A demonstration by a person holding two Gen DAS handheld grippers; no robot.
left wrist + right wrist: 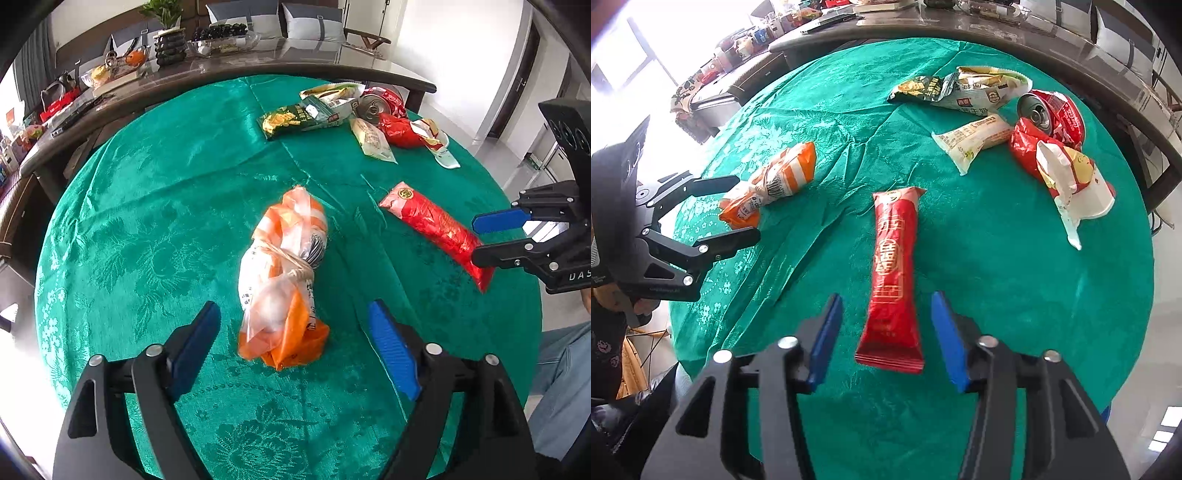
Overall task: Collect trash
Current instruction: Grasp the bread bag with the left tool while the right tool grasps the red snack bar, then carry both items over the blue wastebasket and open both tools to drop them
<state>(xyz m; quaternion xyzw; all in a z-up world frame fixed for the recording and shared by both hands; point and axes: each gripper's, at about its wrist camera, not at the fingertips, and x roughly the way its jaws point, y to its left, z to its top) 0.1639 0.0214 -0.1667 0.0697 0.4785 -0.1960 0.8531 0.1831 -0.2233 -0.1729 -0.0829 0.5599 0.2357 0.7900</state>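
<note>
Both the left gripper (293,345) and the right gripper (886,332) are wide open, holding nothing; the orange bag (282,280) looks soft and light, best pinched at its tied waist; the red packet (894,273) looks thin and slippery, best taken across its middle.

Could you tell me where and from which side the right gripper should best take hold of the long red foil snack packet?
Probably at the near flat sealed end of the long red foil snack packet, coming in low from the table's near edge. It lies lengthwise between the open right gripper fingers, so closing across its narrow width should pinch the thin, crimped foil.
</note>
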